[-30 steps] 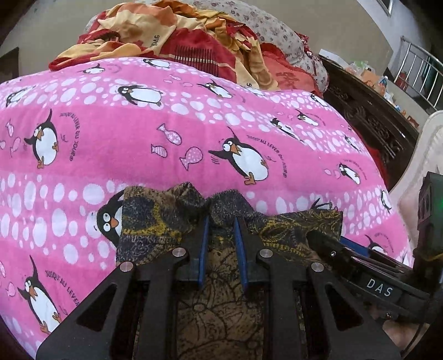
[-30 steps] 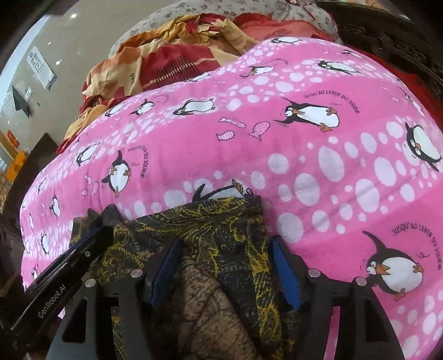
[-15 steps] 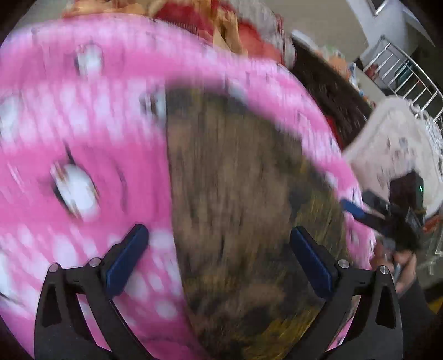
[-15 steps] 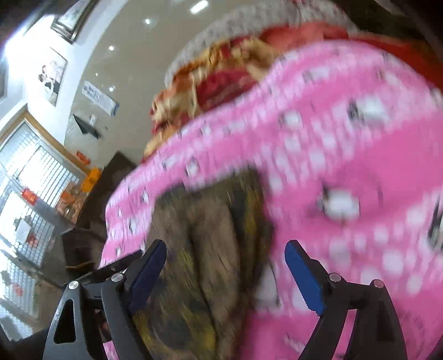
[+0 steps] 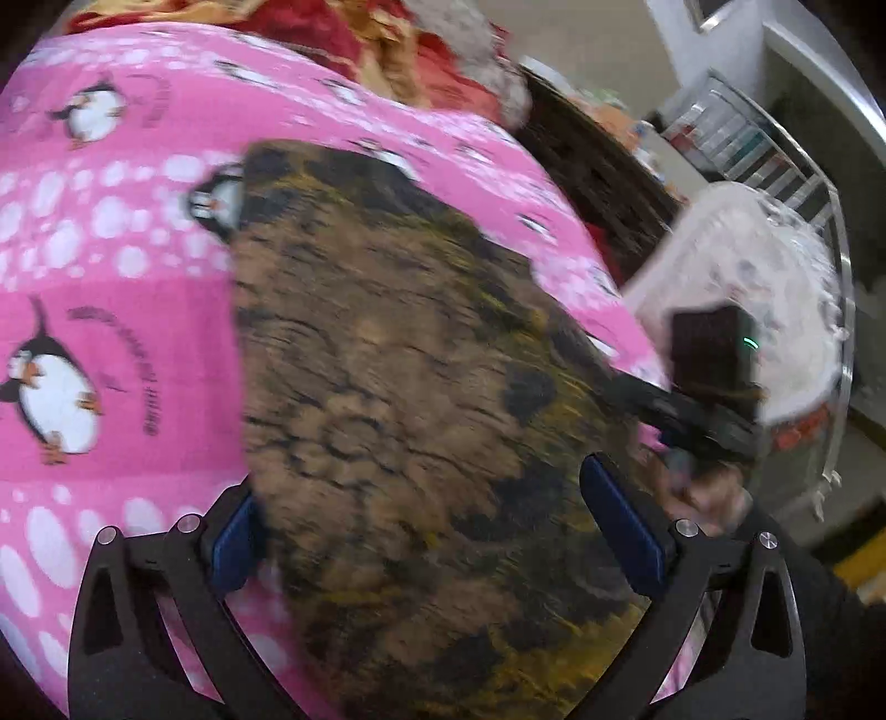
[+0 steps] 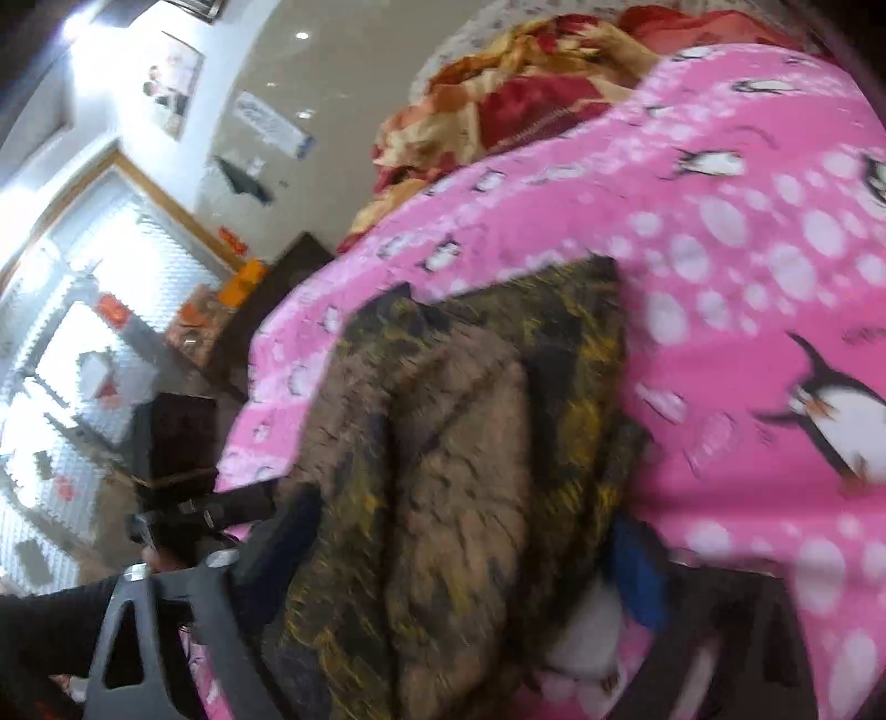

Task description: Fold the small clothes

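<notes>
A dark brown and yellow patterned garment (image 5: 398, 399) lies spread on a pink penguin-print bedspread (image 5: 111, 310), filling the space between the parted fingers of the left gripper (image 5: 437, 531). Both blue pads (image 5: 620, 526) stand wide apart, one at either side edge of the cloth, clasping nothing. The garment runs lengthwise away from this gripper toward the far edge of the bed, where a red and orange blanket (image 5: 343, 50) is heaped.

From the right wrist view the same garment (image 6: 459, 443) shows as a doubled-over bundle, its long axis again pointing away from the fingers, with a raised fold running up its middle. The right gripper (image 6: 470, 548) is likewise spread, its blue pad (image 6: 637, 570) at the right edge of the cloth and the other finger at the left edge; it grips nothing. Motion blur softens both views, so whether either gripper touches the fabric cannot be told.

The other gripper appears at the cloth's side in each view: the right one (image 5: 698, 410) at the garment's right edge near the side of the bed, the left one (image 6: 183, 498) beyond its left edge. The two sit about equally near the near end of the garment, which suggests the next fold would start from that end or from a side edge.
</notes>
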Available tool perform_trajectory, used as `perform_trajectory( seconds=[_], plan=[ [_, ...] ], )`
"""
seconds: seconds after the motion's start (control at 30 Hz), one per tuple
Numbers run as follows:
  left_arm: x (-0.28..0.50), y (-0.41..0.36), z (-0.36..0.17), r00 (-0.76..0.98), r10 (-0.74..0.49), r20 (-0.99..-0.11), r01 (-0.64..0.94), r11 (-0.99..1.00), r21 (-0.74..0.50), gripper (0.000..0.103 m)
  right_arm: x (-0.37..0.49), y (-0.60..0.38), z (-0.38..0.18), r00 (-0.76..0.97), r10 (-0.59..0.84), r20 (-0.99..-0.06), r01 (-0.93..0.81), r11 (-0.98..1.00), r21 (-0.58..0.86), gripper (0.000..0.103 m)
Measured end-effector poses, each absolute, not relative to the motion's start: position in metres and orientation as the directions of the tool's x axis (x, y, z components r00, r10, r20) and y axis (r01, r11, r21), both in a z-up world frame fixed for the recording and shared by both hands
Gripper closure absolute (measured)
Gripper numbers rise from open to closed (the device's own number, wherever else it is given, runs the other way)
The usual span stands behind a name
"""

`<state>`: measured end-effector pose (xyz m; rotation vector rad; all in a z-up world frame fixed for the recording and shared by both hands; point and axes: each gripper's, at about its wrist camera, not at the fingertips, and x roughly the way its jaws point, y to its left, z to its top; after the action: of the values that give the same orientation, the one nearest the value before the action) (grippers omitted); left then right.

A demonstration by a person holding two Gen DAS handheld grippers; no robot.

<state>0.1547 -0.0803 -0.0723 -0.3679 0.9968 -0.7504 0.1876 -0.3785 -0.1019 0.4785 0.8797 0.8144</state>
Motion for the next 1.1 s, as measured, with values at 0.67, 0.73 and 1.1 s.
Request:
perform_trajectory(
  seconds=[0.67,0.73,1.1],
  plan=[
    [0.165,-0.058,-0.086,0.445,-0.634,-0.632,0.208,0.760,-0.616,0.086,0.197,-0.366,-0.106,0.385,0.723,-0.574,-0.347,0.690,0.636,0.056],
    [0.157,-0.062,-0.073,0.479,-0.595,-0.645,0.236,0.795,-0.559,0.088,0.194,-0.359,-0.102,0.375,0.722,-0.581,-0.342,0.690,0.637,0.072],
    [0.156,0.053,-0.047,0.558,-0.484,-0.674,0.239,0.872,-0.428,0.088,0.200,-0.253,-0.095,0.354,0.825,-0.441,-0.333,0.552,0.764,0.076]
  ],
)
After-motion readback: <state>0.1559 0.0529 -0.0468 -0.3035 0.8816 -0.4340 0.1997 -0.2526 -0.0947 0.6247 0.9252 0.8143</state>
